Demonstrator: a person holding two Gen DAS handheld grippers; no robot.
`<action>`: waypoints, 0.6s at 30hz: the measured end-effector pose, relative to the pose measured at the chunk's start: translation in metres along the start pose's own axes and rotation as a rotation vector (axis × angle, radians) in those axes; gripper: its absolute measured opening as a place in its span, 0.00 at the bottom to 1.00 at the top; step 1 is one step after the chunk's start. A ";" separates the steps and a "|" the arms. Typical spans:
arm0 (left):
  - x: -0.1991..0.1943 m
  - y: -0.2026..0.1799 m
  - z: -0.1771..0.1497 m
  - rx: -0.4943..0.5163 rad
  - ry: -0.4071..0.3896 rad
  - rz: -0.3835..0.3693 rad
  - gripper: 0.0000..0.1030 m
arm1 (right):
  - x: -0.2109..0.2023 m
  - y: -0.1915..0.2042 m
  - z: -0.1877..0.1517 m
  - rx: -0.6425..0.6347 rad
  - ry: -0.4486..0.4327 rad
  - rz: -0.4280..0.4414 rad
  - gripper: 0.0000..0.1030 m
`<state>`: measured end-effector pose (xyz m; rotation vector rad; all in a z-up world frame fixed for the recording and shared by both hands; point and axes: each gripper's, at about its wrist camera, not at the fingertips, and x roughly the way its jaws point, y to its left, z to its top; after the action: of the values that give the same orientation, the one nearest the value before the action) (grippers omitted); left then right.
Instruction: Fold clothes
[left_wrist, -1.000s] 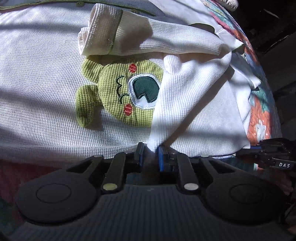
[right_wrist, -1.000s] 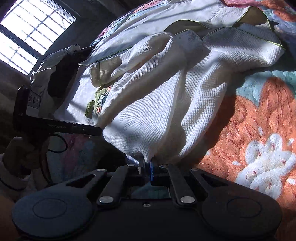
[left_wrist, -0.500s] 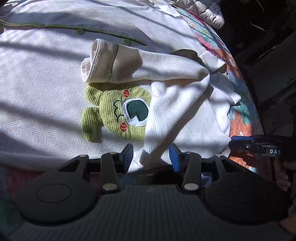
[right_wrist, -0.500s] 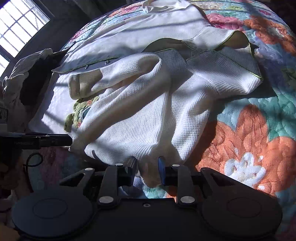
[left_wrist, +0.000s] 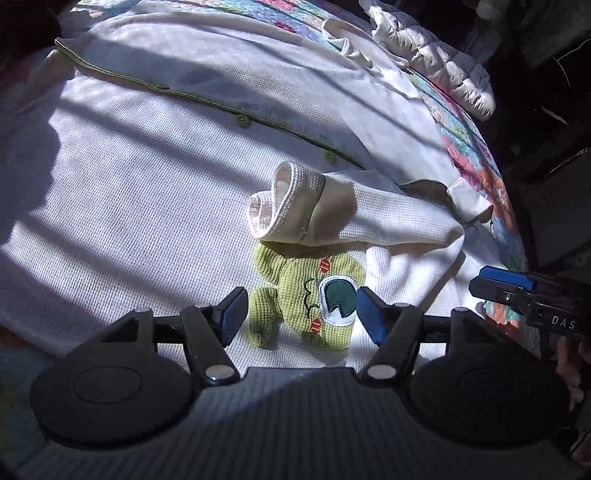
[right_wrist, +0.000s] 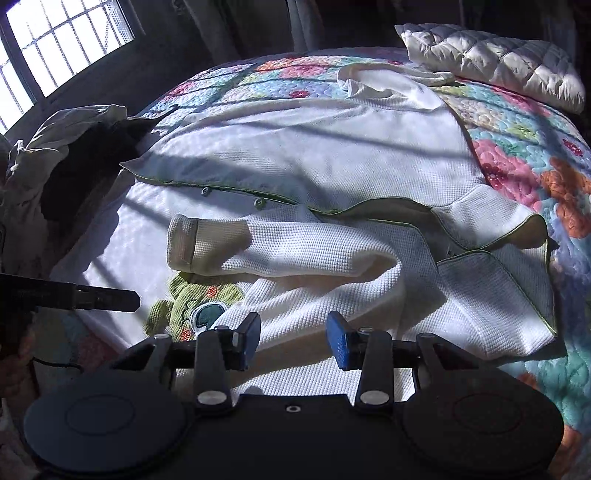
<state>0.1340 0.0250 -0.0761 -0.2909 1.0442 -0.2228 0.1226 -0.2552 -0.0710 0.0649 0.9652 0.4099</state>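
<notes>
the white top (left_wrist: 155, 206) is spread on the bed below both tools, its sleeve (left_wrist: 332, 218) folded across above the green frog patch (left_wrist: 306, 295). the bed is covered by a floral quilt (right_wrist: 517, 166), with a white pillow (right_wrist: 491, 59) behind and a barred window (right_wrist: 55, 48) at left. the left tool (left_wrist: 298, 314) and right tool (right_wrist: 293, 338) have just been opening; both are held spread, with nothing pinched.

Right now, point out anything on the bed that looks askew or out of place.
The fold is uneven. The sleeve lies slantwise across the white top, its cuff partly hiding the frog patch. The folded side panel is rumpled, its collar flap turned up. Nothing looks torn or spilled.
</notes>
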 end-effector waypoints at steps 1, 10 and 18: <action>0.000 -0.001 0.004 0.013 -0.015 0.021 0.66 | 0.004 0.004 0.007 -0.021 0.006 0.004 0.45; 0.022 0.000 0.022 -0.007 -0.021 0.018 0.69 | 0.027 0.007 0.043 -0.105 0.004 -0.020 0.48; 0.038 0.012 0.021 -0.032 -0.066 -0.006 0.69 | 0.040 0.001 0.049 -0.136 -0.010 0.012 0.48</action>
<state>0.1711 0.0270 -0.1018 -0.3286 0.9824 -0.2004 0.1813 -0.2335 -0.0741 -0.0502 0.9250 0.4852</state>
